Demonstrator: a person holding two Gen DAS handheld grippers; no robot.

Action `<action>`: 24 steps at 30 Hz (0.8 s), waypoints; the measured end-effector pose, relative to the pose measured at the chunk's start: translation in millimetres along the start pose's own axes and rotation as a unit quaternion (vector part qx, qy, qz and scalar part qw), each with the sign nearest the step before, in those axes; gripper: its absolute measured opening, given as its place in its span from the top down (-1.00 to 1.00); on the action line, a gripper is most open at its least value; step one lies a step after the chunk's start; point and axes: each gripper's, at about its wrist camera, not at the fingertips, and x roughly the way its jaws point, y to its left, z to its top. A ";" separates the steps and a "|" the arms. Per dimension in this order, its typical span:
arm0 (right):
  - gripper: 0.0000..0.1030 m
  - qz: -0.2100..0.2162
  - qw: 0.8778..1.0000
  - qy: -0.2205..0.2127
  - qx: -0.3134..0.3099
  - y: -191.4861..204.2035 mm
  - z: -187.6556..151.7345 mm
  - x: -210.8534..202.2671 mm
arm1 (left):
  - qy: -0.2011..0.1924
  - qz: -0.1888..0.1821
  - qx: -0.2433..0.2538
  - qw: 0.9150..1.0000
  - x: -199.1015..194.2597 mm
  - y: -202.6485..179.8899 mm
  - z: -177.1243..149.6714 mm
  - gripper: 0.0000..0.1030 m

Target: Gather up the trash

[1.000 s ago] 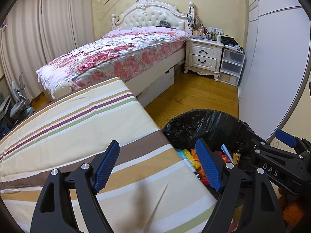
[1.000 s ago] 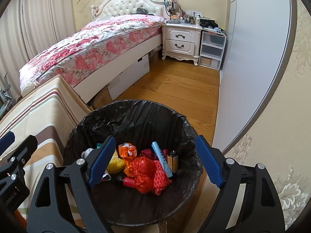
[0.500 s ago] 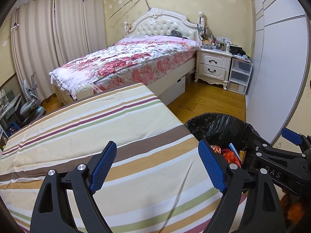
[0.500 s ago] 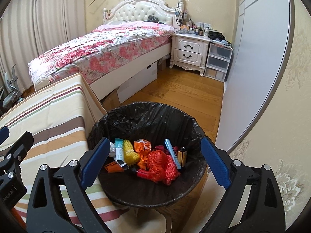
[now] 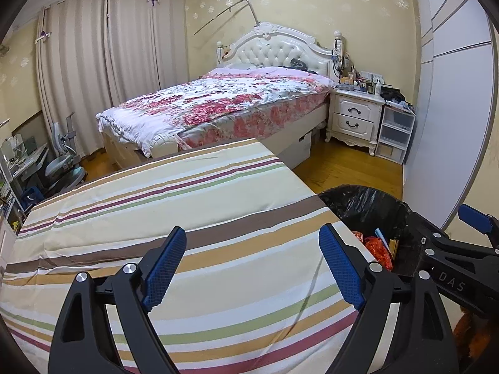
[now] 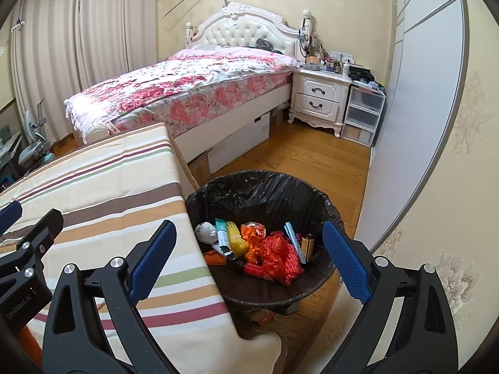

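A bin lined with a black bag (image 6: 268,187) stands on the floor beside the striped table; it also shows in the left wrist view (image 5: 368,202). Inside lie several pieces of trash: red and orange wrappers (image 6: 277,255), a yellow net (image 6: 235,238), a white wad (image 6: 207,232), a blue tube (image 6: 293,241) and a small dark can (image 6: 307,244). My right gripper (image 6: 249,261) is open and empty, raised above the bin's near rim. My left gripper (image 5: 252,268) is open and empty above the striped tablecloth (image 5: 156,205).
A bed with a floral quilt (image 5: 224,99) stands behind the table. A white nightstand (image 5: 354,118) and plastic drawers (image 5: 394,134) stand against the far wall. A grey wardrobe door (image 6: 414,93) is on the right. The floor is wood (image 6: 296,152).
Both grippers have pulled back and risen. The bin has shrunk and shifted right in the left view and moved farther away in the right view. Both grippers stay open.
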 end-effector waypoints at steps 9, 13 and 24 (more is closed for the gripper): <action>-0.80 0.011 1.000 -0.014 -0.009 7.0 -3.8 -23.5 | -0.005 0.009 -0.014 1.000 -17.2 13.5 -7.4 -0.64; -0.80 0.012 1.000 -0.015 -0.010 7.7 -4.7 -25.3 | -0.006 0.011 -0.018 1.000 -19.7 18.1 -8.8 -0.64; -0.80 0.011 1.000 -0.018 -0.009 8.2 -5.3 -27.7 | -0.007 0.012 -0.021 1.000 -22.7 20.4 -9.4 -0.64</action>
